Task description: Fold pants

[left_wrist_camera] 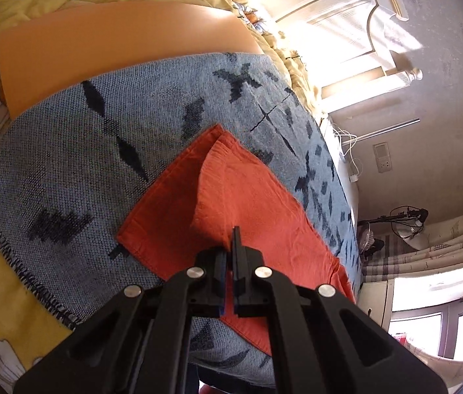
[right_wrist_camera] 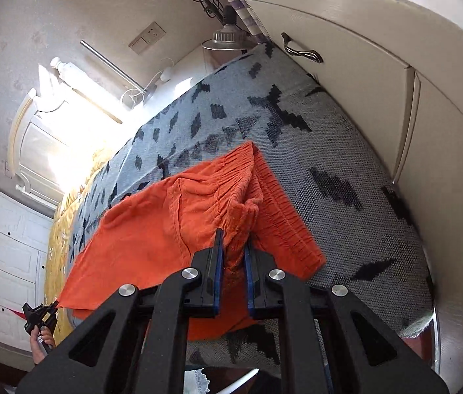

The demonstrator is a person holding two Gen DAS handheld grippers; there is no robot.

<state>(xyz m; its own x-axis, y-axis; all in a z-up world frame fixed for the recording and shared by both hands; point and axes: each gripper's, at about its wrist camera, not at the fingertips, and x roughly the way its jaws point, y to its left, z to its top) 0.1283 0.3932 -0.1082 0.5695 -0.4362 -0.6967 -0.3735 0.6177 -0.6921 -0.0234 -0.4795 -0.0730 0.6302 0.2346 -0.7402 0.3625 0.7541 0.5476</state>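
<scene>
Orange crinkled-cotton pants [right_wrist_camera: 152, 229], gathered waistband, on grey woven blanket [right_wrist_camera: 346, 151]. Right gripper [right_wrist_camera: 233, 246] pinches bunched waistband; left gripper [left_wrist_camera: 229, 246] nearly closed on hem edge.

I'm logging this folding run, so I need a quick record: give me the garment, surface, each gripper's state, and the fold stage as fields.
garment: orange cotton pants, lying partly doubled over
surface: grey woven blanket with black marks on a yellow flowered quilt
left gripper: jaws shut on a pant-leg edge
right gripper: jaws shut on the gathered elastic waistband
fold stage: both ends lifted, fold not finished
</scene>
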